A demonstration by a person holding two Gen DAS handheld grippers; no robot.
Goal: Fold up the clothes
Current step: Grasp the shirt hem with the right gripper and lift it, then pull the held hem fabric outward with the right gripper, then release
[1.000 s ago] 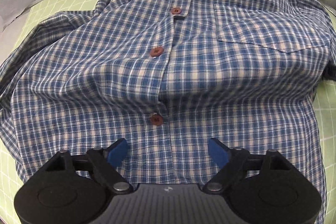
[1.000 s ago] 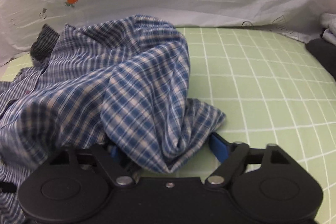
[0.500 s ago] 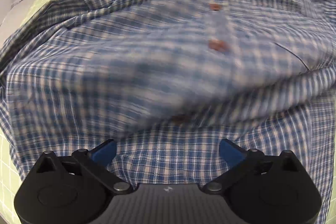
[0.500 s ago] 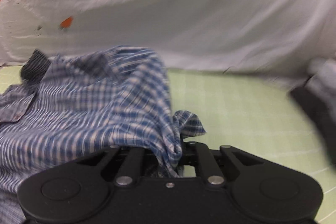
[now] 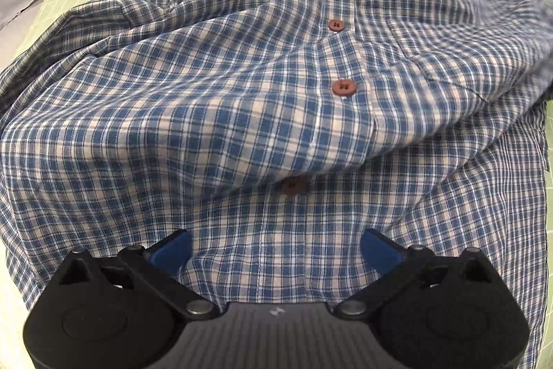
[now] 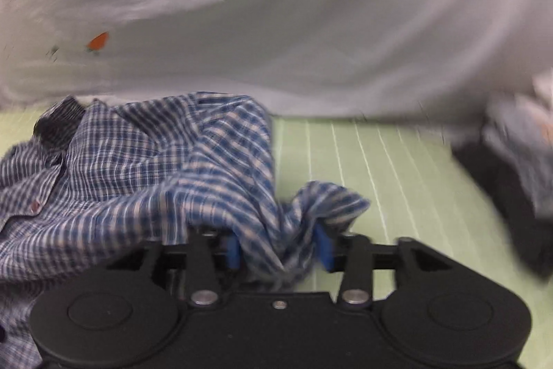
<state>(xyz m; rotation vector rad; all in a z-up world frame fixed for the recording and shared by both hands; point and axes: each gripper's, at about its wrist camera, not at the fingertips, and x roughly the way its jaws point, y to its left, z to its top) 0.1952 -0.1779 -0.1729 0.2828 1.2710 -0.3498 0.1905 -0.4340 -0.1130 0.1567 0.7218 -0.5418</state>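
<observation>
Shirt: a blue and white checked shirt (image 5: pixel 214 113) lies front up and rumpled on the table, its collar at the far end in the left wrist view.
Buttons: three reddish buttons (image 5: pixel 344 88) run down the front placket; the lowest sits half under a raised fold of cloth.
Pocket: a chest pocket (image 5: pixel 449 57) shows to the right of the placket, its cloth wrinkled.
Table: covered by a light green mat with a white grid (image 6: pixel 397 168), bare to the right of the shirt in the right wrist view.
Backdrop: a white sheet (image 6: pixel 311 23) rises behind the table, with a small orange mark (image 6: pixel 98 41) on it.
Other cloth: a dark blurred heap (image 6: pixel 511 196) lies at the right edge of the mat, well apart from the shirt; what it is cannot be told.
Left hand-held gripper (image 5: pixel 274 246): released, jaws spread wide above the shirt's lower front, nothing between its blue pads (image 5: pixel 171 248).
Right hand-held gripper (image 6: pixel 278 246): jaws opening, a bunched edge of the shirt (image 6: pixel 276 241) between the blue pads (image 6: pixel 323 246), which no longer seem to press on it.
Containers: none can be made out in either view.
</observation>
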